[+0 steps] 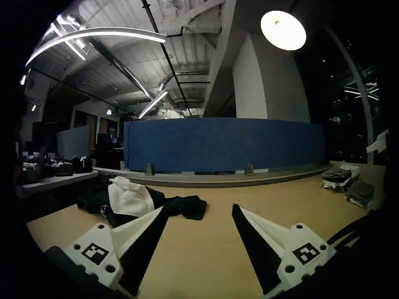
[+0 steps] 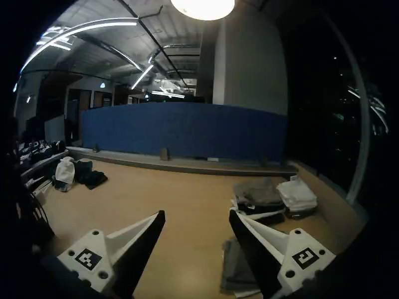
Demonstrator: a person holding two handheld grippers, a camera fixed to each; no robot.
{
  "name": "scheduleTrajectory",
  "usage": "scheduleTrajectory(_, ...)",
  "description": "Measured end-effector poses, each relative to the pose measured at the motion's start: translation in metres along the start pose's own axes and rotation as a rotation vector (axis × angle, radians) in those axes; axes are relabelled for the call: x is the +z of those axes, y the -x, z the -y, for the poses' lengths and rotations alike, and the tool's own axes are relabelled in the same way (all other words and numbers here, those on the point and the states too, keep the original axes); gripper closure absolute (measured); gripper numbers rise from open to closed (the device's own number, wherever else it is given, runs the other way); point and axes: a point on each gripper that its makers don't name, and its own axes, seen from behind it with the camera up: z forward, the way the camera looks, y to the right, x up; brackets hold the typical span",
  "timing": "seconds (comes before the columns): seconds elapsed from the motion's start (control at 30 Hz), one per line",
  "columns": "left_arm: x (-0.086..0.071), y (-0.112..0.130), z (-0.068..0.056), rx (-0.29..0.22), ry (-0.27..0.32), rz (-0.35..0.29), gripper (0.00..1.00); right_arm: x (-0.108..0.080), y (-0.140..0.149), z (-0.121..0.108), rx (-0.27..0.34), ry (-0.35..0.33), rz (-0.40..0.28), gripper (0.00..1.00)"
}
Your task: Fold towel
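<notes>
Plainly, left tongs [image 1: 199, 212] and right tongs [image 2: 197, 215] gape wide; crumpled black-and-white towels [image 1: 132, 198] lie just beyond the left on smooth wooden bench [image 1: 209, 249]

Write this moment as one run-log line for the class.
phase: pre-grasp | left tool: open, empty | right tool: open, empty | crumpled cloths: heaped on table | folded stacks: on table near right tool
</notes>
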Motion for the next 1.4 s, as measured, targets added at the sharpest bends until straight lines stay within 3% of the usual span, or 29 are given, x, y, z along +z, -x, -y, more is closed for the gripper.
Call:
scheduleTrajectory(0.4,0.001,0.01,0.005,-0.003,-0.018,0.018,0.06,0.007,-0.002,0.007,0.0,-0.007,-0.007,0.0)
scheduleTrajectory(0.7,0.001,0.011,0.004,0.002,-0.017,0.019,0.06,0.001,-0.008,0.005,0.008,-0.025,-0.035,0.0)
scheduleTrajectory(1.0,0.0,0.011,0.005,0.004,-0.017,0.019,0.06,-0.009,-0.031,-0.009,0.06,-0.026,-0.118,0.0)
scheduleTrajectory(1.4,0.001,0.011,0.004,0.003,-0.017,0.019,0.05,-0.003,-0.009,-0.05,0.139,0.034,-0.19,0.0)
